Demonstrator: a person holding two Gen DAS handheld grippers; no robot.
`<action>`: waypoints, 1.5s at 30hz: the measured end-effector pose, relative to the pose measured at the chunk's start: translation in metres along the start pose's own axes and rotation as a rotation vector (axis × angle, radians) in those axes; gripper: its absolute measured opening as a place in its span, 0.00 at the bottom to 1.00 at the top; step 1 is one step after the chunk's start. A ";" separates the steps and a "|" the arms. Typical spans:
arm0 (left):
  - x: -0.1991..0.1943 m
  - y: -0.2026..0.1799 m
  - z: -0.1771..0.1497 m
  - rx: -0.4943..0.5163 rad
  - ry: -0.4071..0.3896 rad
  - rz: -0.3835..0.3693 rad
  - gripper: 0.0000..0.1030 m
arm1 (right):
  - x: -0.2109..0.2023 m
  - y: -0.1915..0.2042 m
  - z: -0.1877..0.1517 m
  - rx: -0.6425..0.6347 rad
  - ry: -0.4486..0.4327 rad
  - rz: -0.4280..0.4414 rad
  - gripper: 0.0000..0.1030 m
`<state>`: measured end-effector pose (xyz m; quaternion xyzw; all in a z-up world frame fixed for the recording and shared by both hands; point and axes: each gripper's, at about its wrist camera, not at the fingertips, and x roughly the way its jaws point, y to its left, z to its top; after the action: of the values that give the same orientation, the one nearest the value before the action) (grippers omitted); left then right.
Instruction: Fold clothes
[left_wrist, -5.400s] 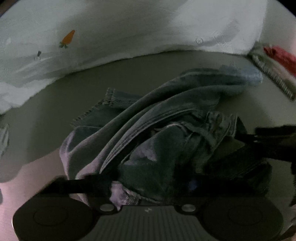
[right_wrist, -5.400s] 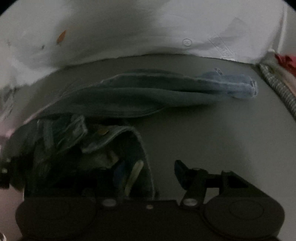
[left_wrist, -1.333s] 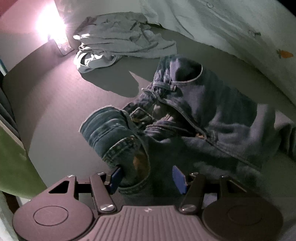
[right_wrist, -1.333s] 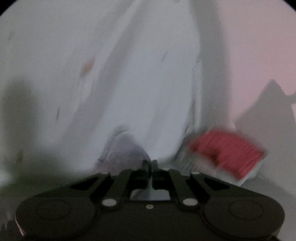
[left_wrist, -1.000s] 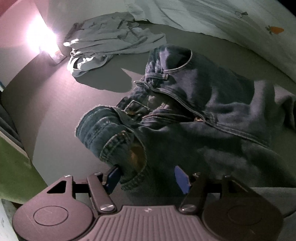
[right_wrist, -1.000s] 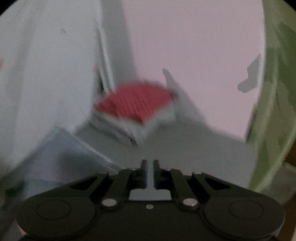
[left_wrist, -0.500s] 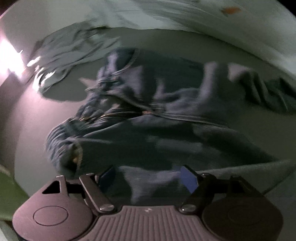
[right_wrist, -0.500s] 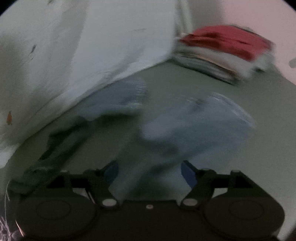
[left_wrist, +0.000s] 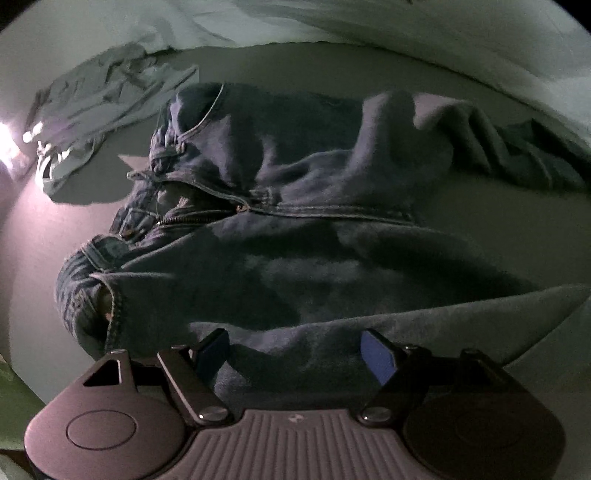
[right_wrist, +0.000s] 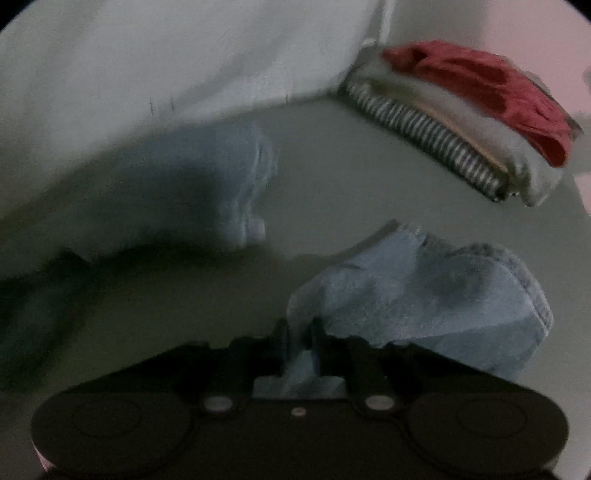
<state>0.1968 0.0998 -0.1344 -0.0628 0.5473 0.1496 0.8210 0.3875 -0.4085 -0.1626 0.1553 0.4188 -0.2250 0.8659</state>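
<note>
A pair of dark blue jeans (left_wrist: 295, 236) lies crumpled on the grey surface, waistband and open zipper to the left, legs running right. My left gripper (left_wrist: 295, 352) is open over the near leg, fingers apart, holding nothing. In the right wrist view my right gripper (right_wrist: 298, 332) is shut on the pale hem of one jeans leg (right_wrist: 424, 295). The other leg's hem (right_wrist: 236, 184) lies further back, blurred.
A crumpled grey garment (left_wrist: 107, 110) lies at the far left near a bright light. White bedding (right_wrist: 166, 66) borders the back. A folded stack with a red item on top (right_wrist: 472, 110) sits at the far right.
My right gripper opened, came down on a jeans leg hem and closed on it. My left gripper let go of the waistband and swung right along the jeans.
</note>
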 end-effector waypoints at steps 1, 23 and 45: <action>0.000 0.001 0.002 -0.007 -0.002 -0.006 0.77 | -0.024 -0.009 0.003 0.024 -0.055 0.033 0.12; 0.027 -0.013 0.016 0.061 0.081 0.003 0.78 | -0.134 -0.151 -0.104 -0.045 -0.123 -0.229 0.55; 0.022 -0.025 0.008 0.029 0.088 0.020 0.83 | -0.062 -0.208 -0.025 -0.241 -0.135 -0.506 0.50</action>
<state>0.2193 0.0823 -0.1525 -0.0518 0.5855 0.1469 0.7956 0.2287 -0.5581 -0.1452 -0.0737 0.4094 -0.3921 0.8205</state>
